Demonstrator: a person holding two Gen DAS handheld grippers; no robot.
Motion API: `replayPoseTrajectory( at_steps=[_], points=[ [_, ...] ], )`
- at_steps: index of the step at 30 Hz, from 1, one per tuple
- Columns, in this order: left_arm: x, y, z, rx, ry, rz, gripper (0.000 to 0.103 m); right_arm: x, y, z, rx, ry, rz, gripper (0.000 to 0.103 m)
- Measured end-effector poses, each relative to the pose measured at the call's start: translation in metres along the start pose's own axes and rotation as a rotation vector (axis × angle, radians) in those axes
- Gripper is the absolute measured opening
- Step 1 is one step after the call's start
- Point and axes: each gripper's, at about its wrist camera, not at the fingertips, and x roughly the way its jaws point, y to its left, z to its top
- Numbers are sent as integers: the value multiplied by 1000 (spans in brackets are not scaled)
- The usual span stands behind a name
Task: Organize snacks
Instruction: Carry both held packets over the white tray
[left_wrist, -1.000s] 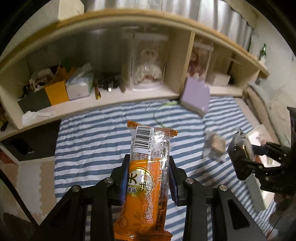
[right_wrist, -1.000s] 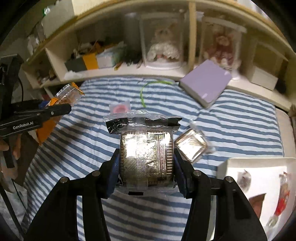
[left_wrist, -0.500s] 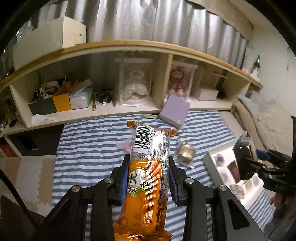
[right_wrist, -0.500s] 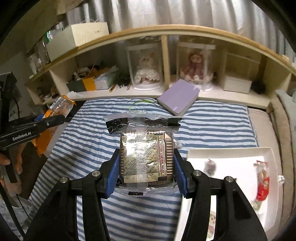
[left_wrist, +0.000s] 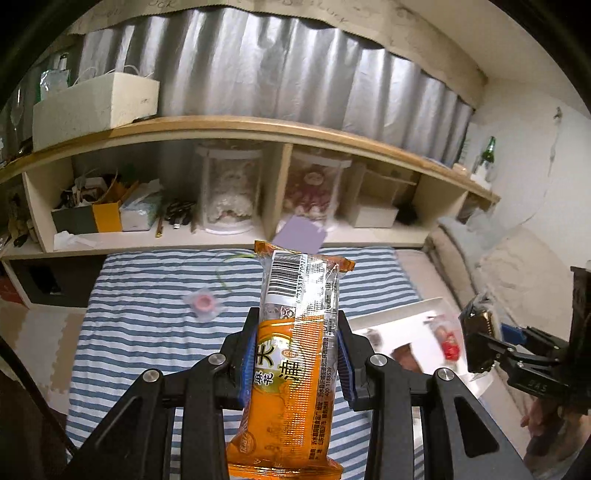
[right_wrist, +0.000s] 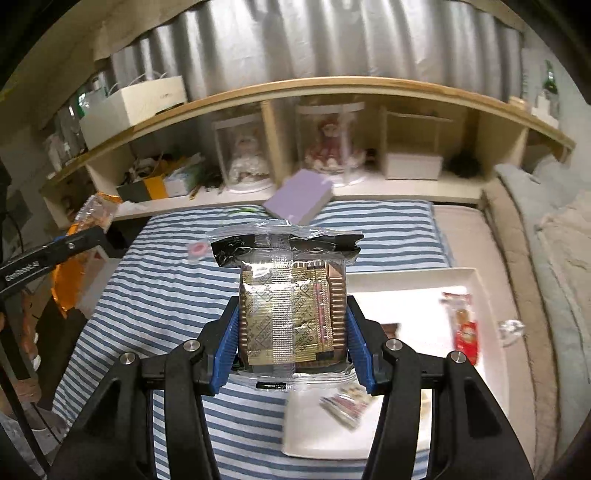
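Note:
My left gripper (left_wrist: 297, 354) is shut on a long orange snack packet (left_wrist: 291, 376) with a barcode at its top, held upright above the striped bed (left_wrist: 147, 332). My right gripper (right_wrist: 291, 332) is shut on a clear-wrapped gold and brown biscuit pack (right_wrist: 291, 314). A white tray (right_wrist: 413, 295) lies on the bed at the right and holds several small snacks, among them a red packet (right_wrist: 463, 325). A small pink wrapped sweet (left_wrist: 205, 302) lies loose on the stripes. The right gripper with its pack (left_wrist: 480, 339) shows at the right edge of the left wrist view.
A wooden shelf unit (right_wrist: 332, 88) runs along the head of the bed, with two doll cases, boxes and clutter. A purple box (right_wrist: 299, 195) leans at the shelf's edge. A beige cushion (right_wrist: 554, 258) lies to the right. A green cord (left_wrist: 229, 266) lies on the bed.
Both grippers have risen and drawn back from the bed with their snacks still held. The white tray has come into view at the right, and more of the shelf and curtain shows.

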Motion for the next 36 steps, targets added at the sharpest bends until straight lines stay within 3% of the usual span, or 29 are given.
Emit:
replayPoseTrajectory(
  at_steps=[6,15,25,29,36],
  points=[
    [13,-38,-13,-8,15,-62,36,-22,-39,-13,11,-4,-58,54],
    [78,-96,-21,-49,88,-183,36,-34,-110,-39,61,10,-138,54],
    [205,-156,-25,-168,219,-358,36,-23,-173,-60,119,37,-173,54],
    [269,-183,-36,-251,291,-478,36,-15,-195,-68,153,46,-160,54],
    [394,-197,-53,-416,409,-512,36,6,-222,-72,173,70,-154,54]
  ],
)
